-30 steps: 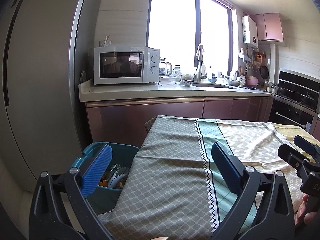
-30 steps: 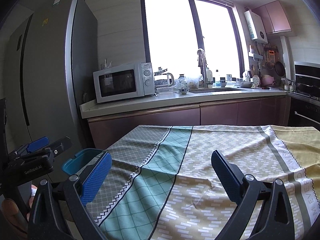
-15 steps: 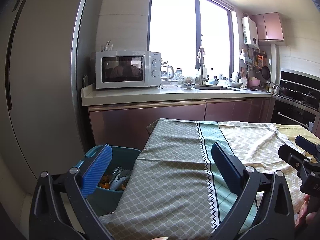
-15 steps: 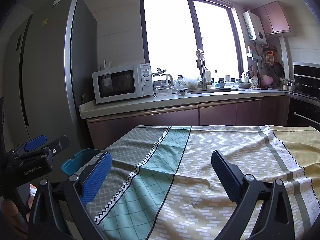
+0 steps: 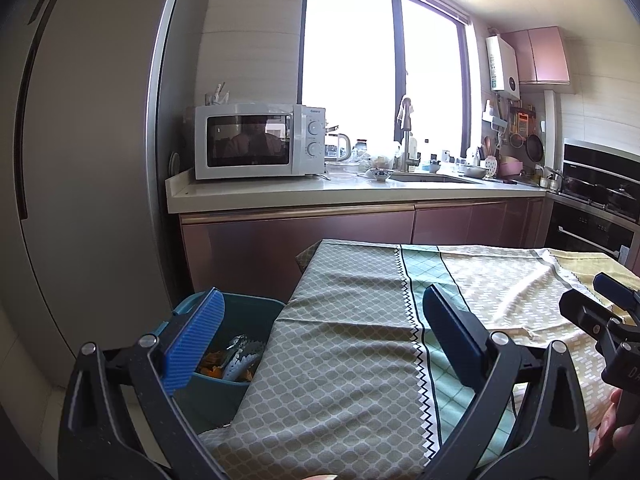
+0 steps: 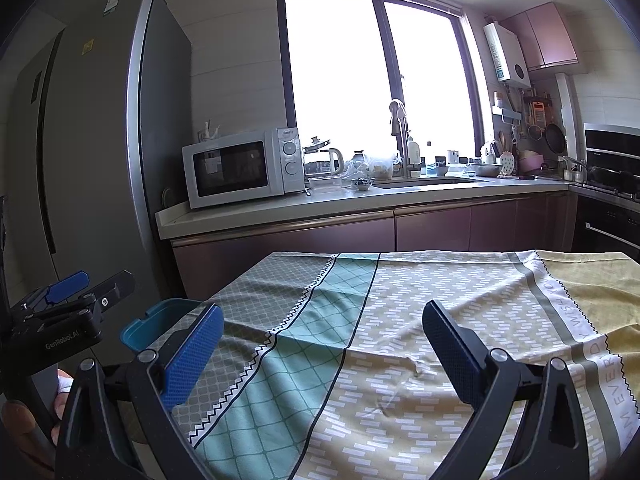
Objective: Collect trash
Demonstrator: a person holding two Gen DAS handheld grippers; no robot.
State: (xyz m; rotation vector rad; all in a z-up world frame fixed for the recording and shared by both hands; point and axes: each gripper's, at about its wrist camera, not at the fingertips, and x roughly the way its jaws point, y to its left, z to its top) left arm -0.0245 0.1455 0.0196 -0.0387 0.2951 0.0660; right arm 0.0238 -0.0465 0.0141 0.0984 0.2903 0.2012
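Both views lift slightly | left hand-held gripper (image 5: pixel 320 328) and right hand-held gripper (image 6: pixel 320 340) spread wide, empty | bin (image 5: pixel 256 316) lower left holds trash; bench (image 6: pixel 400 320) cloth bare, scan before reaching.

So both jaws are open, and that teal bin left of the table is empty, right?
Not quite. The bin is not empty: the left wrist view shows orange scraps and a crumpled silvery wrapper inside. The rest holds: both sets of jaws stand open, and the bin sits left of the table.

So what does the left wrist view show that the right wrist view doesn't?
Only the left wrist view looks into the teal plastic bin, with orange and silvery trash inside. Only the right wrist view shows white lettering on the patterned tablecloth's grey stripe. Both show the white microwave, the tablecloth, and open, empty jaws.
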